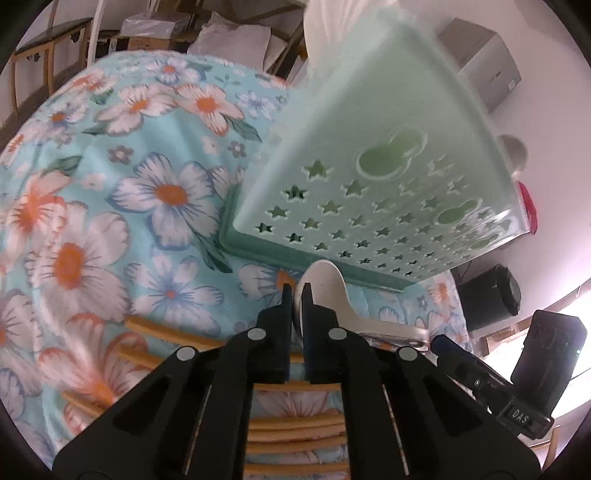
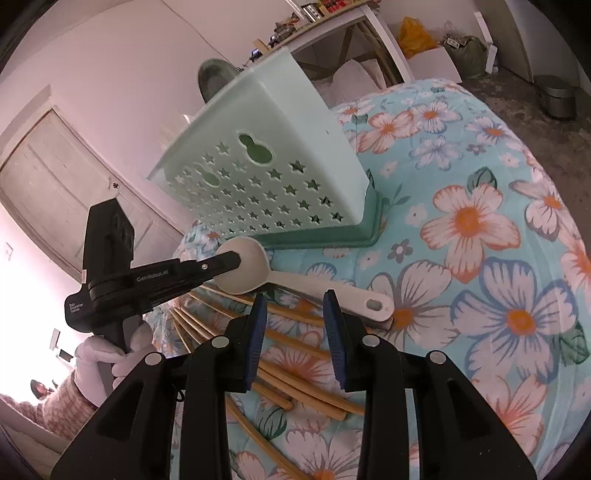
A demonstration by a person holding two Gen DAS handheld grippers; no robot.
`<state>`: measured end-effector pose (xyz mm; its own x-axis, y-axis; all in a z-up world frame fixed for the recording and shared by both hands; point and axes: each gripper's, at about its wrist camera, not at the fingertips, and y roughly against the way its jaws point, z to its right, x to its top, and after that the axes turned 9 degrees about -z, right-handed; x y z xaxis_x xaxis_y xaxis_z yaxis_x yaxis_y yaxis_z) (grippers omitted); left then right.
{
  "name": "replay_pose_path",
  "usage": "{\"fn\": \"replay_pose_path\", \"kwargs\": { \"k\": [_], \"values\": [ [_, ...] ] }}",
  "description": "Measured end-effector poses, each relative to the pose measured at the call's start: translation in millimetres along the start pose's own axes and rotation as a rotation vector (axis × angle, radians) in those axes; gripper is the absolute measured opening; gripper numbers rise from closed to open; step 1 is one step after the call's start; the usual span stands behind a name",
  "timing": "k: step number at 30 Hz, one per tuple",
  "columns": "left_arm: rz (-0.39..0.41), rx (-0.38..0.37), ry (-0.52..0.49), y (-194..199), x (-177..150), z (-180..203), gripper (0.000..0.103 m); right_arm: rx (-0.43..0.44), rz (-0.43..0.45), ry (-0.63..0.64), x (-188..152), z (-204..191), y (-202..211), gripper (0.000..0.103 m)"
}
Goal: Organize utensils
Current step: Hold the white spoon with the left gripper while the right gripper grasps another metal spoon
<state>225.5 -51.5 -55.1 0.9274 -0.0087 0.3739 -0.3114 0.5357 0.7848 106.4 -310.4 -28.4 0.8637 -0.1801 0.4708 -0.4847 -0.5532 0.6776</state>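
Note:
A white plastic spoon (image 1: 327, 286) lies on the floral cloth in front of a mint-green utensil basket (image 1: 351, 166) with star-shaped holes, which stands on a darker green tray (image 1: 295, 260). My left gripper (image 1: 296, 295) is shut on the rim of the spoon's bowl. The right wrist view shows the same grip from the side: the left gripper (image 2: 234, 260) on the spoon (image 2: 255, 258), the handle pointing right. Several wooden chopsticks (image 2: 295, 373) lie scattered below the spoon. My right gripper (image 2: 294, 299) hovers open over them, pads touching nothing.
A floral cloth (image 2: 480, 258) covers the rounded surface, which drops away at its right edge. A gloved hand (image 2: 103, 354) holds the left gripper's handle. A metal bin (image 2: 557, 96) and a shelf table (image 2: 332, 26) stand on the floor beyond.

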Motion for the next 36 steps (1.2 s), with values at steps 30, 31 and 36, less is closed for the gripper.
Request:
{"fn": "replay_pose_path", "kwargs": {
  "k": [30, 31, 36],
  "values": [
    [0.279, 0.174, 0.103, 143.3, -70.1, -74.8, 0.004, -0.460, -0.201, 0.666, 6.1, -105.3, -88.5, 0.031],
    [0.278, 0.170, 0.105, 142.8, -70.0, -76.2, 0.004, -0.463, -0.210, 0.678, 5.7, -104.5, -89.7, 0.031],
    [0.272, 0.148, 0.124, 138.8, -71.1, -85.1, 0.004, -0.498, -0.260, 0.769, 4.9, -111.4, -96.1, 0.031]
  ]
}}
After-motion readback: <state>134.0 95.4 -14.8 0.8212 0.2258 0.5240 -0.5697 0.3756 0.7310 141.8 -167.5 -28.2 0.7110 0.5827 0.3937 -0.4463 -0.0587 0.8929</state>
